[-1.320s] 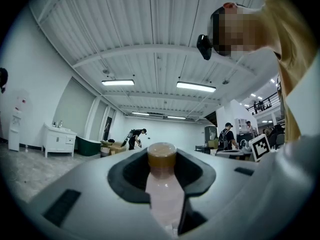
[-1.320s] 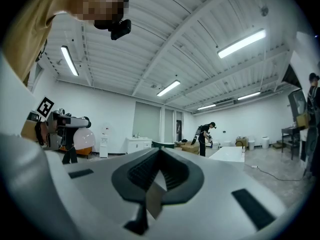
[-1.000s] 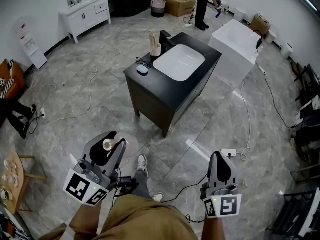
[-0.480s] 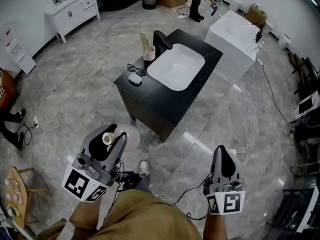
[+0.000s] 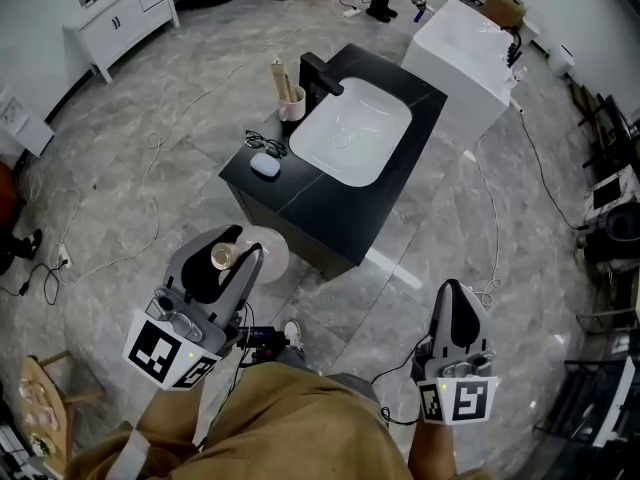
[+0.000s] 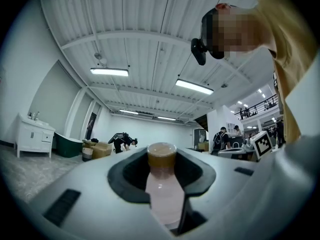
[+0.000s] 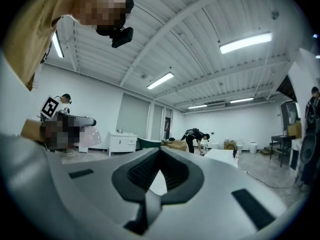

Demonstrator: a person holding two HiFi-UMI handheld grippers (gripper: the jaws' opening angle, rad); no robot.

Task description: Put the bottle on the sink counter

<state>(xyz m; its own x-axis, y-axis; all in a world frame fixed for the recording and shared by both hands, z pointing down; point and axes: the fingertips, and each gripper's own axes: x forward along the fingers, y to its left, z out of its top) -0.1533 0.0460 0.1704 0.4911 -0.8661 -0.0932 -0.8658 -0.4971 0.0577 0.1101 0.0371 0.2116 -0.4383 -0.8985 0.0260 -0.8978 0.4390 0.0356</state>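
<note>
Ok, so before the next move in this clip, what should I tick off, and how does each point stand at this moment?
1. Bottle held in the left gripper: ok, jaws closed on its body, cap up.
2. Right gripper free: ok, jaws together, nothing between them.
3. Bare spot on the sink counter: ok, the dark top near the front corner is bare; the cup and a small pale object sit along its left side.
4. Counter within reach: not ok, it stands well ahead of both grippers.
5. Cap screwed tight: cannot tell.
</note>
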